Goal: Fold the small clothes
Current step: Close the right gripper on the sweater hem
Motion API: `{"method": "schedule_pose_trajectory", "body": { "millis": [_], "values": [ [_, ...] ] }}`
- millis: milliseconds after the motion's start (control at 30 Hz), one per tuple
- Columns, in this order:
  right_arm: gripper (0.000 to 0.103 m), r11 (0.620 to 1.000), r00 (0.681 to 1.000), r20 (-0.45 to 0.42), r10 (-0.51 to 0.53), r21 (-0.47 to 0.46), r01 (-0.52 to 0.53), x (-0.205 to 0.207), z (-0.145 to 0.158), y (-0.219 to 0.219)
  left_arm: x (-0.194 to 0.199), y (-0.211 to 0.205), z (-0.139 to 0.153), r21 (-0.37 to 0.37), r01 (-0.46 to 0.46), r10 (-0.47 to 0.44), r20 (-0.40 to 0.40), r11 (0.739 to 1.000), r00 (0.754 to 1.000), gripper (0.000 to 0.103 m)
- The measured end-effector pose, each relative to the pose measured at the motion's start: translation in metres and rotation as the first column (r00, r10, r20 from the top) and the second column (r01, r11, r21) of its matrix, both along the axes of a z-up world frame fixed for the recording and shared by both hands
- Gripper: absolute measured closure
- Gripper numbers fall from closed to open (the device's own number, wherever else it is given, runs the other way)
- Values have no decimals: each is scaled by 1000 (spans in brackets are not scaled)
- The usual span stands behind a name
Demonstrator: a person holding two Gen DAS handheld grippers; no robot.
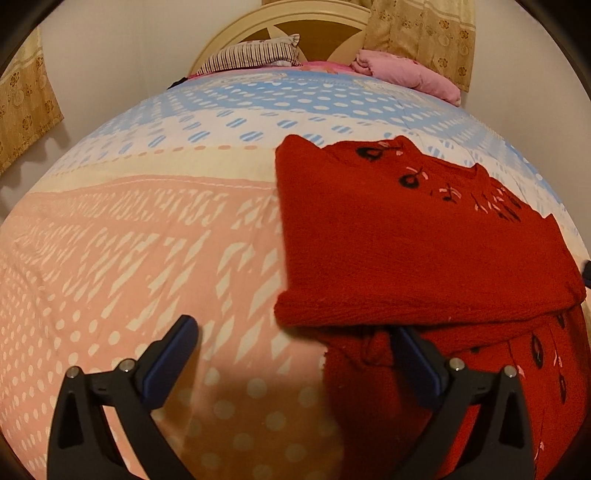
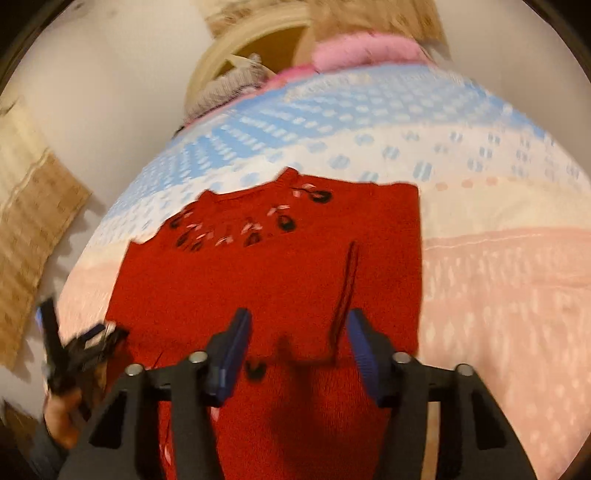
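Observation:
A small red knitted sweater (image 1: 424, 240) with black and pink embroidery lies on the bed, its sides folded in over the body. It also shows in the right wrist view (image 2: 266, 273), blurred. My left gripper (image 1: 295, 343) is open and empty, low over the sweater's near left edge, with its right finger (image 1: 417, 362) over the red knit. My right gripper (image 2: 299, 343) is open and empty just above the sweater's lower part. The left gripper (image 2: 70, 347) shows at the left edge of the right wrist view, held in a hand.
The bed cover (image 1: 147, 240) is pink, cream and blue patterned. A striped pillow (image 1: 255, 55) and a pink folded blanket (image 1: 406, 70) lie at the headboard (image 1: 314, 26). Curtains (image 1: 26, 107) hang on the walls beside the bed.

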State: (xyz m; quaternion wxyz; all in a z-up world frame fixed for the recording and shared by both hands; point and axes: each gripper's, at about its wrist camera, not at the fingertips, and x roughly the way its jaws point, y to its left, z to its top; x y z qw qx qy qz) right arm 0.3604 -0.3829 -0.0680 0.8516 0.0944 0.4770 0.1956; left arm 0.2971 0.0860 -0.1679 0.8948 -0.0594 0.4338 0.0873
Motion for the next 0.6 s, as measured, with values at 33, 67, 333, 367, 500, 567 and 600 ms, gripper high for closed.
{"method": "schedule_pose_trajectory", "body": {
  "millis": [33,67,333,367,500,567,600],
  "values": [
    [52,1000,1000,-19,0,7,0,6,-6,2,0,0,0,1,0,0,0,1000,1000,0],
    [52,1000,999,-33,-1,3,1,10,-11,6,0,0,0,1,1,-1,-1,1000,1000,0],
    [86,988,997,-2,76,-134,-76,1,-24,32,1,0,-2,-1,2,-2,-4,1000,1000,0],
    [87,987,997,3,82,-139,-81,0,-21,32,1,0,-2,-2,2,-2,-4,1000,1000,0],
    [88,979,991,46,129,-164,-120,-6,-8,41,1,0,-2,-1,2,-2,-4,1000,1000,0],
    [88,976,987,67,144,-175,-131,-10,-3,46,1,0,-2,-2,2,-2,-4,1000,1000,0],
    [88,973,985,77,155,-183,-139,-12,-2,50,1,0,-1,-2,0,0,-3,1000,1000,0]
  ]
}}
